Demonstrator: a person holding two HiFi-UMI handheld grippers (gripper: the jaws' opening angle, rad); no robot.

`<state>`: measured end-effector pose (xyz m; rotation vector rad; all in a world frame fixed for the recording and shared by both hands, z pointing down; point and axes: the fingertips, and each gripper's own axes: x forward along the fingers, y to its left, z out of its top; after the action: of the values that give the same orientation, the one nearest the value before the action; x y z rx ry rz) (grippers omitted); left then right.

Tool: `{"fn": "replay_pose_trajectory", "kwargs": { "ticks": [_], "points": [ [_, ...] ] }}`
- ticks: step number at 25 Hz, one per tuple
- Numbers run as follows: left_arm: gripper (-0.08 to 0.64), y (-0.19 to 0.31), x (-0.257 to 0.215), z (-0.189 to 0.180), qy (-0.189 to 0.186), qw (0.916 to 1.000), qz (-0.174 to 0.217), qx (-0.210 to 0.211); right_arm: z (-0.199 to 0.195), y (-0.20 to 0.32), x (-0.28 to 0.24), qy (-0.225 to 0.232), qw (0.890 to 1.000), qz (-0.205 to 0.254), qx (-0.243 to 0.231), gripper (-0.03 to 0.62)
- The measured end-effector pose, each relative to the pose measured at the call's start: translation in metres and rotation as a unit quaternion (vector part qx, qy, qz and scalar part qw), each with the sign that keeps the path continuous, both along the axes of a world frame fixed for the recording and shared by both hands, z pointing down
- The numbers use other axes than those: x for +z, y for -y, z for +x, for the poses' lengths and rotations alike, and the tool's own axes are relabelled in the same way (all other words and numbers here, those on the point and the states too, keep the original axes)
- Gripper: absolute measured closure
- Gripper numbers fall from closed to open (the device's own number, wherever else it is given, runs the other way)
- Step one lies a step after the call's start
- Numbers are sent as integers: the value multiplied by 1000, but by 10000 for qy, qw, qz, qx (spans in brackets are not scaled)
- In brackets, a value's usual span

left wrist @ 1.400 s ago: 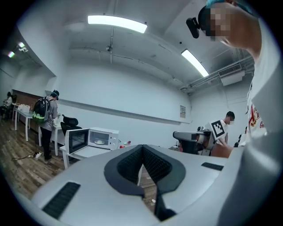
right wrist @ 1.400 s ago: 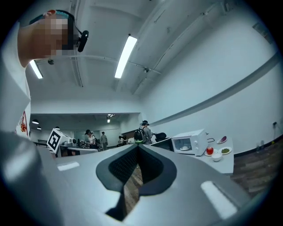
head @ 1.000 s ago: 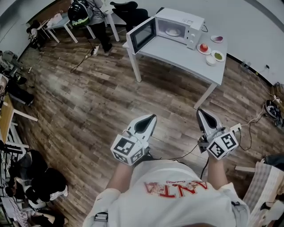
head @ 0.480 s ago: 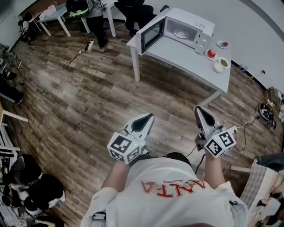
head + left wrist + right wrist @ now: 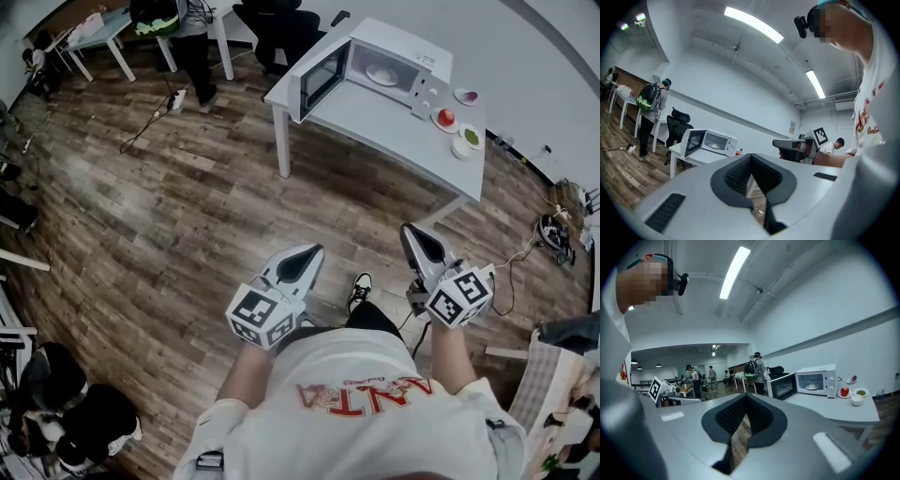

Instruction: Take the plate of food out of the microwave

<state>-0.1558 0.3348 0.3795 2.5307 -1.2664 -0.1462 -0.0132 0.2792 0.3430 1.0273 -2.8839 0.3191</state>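
Observation:
The white microwave (image 5: 389, 64) stands on a white table (image 5: 394, 127) far ahead of me, its door (image 5: 315, 86) swung open to the left. Inside it lies a white plate of food (image 5: 382, 73). The microwave (image 5: 813, 378) and the plate (image 5: 812, 386) also show small in the right gripper view. My left gripper (image 5: 302, 264) and right gripper (image 5: 420, 246) are held low in front of my body, over the wood floor, well short of the table. Both are shut with nothing between the jaws.
Right of the microwave are an apple on a plate (image 5: 446, 117), a green dish (image 5: 472, 137), a white bowl (image 5: 459, 147) and a pink dish (image 5: 466, 95). A person with a backpack (image 5: 178, 28) and an office chair (image 5: 272, 23) are behind the table. Cables (image 5: 548, 230) lie at right.
The table and microwave have shifted slightly in the head view as I step forward; a shoe now shows between the grippers. Both grippers stay shut in front of me.

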Motion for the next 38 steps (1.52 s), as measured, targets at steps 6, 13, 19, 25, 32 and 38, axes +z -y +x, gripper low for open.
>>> {"fn": "replay_pose_trajectory", "kwargs": {
  "ticks": [6,13,19,25,32,38],
  "points": [
    [551,36,0,-10,37,9999,107,52,-12,39,5,77,9999,-71,-10,589],
    [551,86,-14,-11,190,9996,191,75,-19,94,-17,270,9994,146,-160,589],
    [551,145,-27,6,366,9989,297,6,1,153,-15,413,9990,98,-168,589],
    [551,222,-39,46,475,9984,299,-28,49,237,-14,667,9977,-101,17,589],
    [551,306,-42,93,601,9972,375,-217,106,322,15,914,9940,-566,219,589],
    [551,355,-40,108,781,9950,317,-532,129,367,28,1138,9902,-762,255,589]
  ]
}}
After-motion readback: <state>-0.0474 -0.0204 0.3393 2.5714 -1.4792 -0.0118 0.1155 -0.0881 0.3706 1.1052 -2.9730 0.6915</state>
